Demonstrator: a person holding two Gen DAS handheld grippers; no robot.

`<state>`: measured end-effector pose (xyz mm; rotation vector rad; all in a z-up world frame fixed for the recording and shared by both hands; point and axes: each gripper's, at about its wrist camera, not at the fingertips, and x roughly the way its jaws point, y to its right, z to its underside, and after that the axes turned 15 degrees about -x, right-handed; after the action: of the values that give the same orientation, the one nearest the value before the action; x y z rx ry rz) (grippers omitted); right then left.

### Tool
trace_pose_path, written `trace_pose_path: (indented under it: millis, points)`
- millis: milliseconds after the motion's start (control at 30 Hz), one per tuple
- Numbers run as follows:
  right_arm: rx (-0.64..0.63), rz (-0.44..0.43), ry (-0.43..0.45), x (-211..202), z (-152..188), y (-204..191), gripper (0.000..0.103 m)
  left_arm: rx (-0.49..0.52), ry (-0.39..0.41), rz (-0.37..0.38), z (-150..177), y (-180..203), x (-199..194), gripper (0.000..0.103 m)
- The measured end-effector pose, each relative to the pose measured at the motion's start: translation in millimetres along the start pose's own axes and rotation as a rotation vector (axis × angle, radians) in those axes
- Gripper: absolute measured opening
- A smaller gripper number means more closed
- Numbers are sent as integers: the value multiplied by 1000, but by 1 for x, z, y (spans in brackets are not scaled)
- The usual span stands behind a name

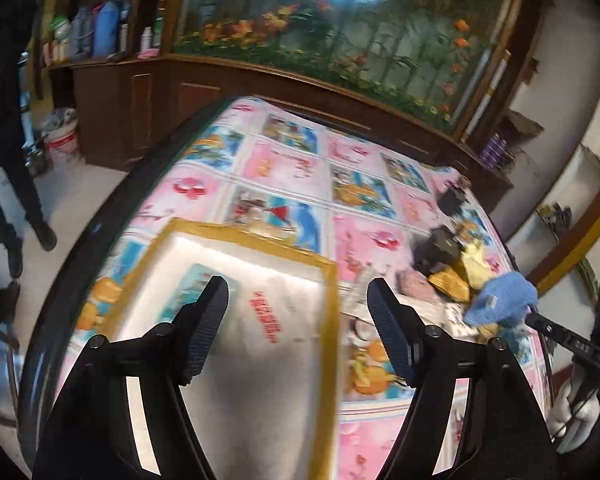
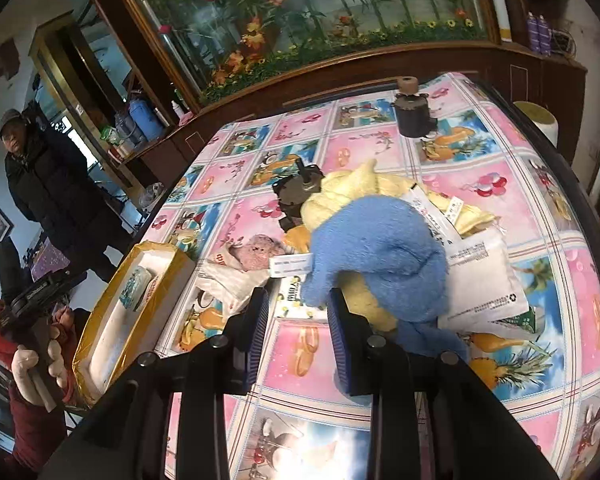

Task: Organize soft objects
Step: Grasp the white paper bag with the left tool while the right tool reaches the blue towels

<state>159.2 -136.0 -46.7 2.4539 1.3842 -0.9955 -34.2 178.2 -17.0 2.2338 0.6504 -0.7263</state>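
**Desk:** Where does the sorting stand?

**Photographer:** Early, I judge. On the patterned table [image 2: 380,364], the gold-rimmed box [image 2: 100,320] holds only a small printed packet. The pile of soft items lies well right of it. The left gripper [image 1: 296,324] hovers over the box, fingers wide and empty.

**Desk:** And the blue plush [image 2: 384,252]?

**Photographer:** Atop the pile, its long axis curving from upper right down toward the right gripper [image 2: 298,312], whose narrower, empty fingers straddle its lower-left tip. Next: close, lift, carry left.
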Motion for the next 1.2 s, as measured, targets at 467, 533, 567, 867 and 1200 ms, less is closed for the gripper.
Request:
trace_pose_path:
  millis: [467, 533, 567, 867, 1200]
  points:
    - [-42, 185, -16, 28, -35, 22, 32, 127, -317, -117, 25, 101, 177, 73]
    - [-30, 183, -49, 42, -36, 27, 33, 155, -382, -106, 37, 100, 180, 72]
    - [-25, 151, -66, 46, -34, 29, 33, 189, -416, -96, 44, 102, 178, 72]
    - [-35, -258, -80, 11, -8, 7, 33, 242, -489, 11, 80, 88, 96, 72]
    - [16, -106, -97, -11, 30, 27, 34, 425, -309, 63, 111, 87, 49, 72]
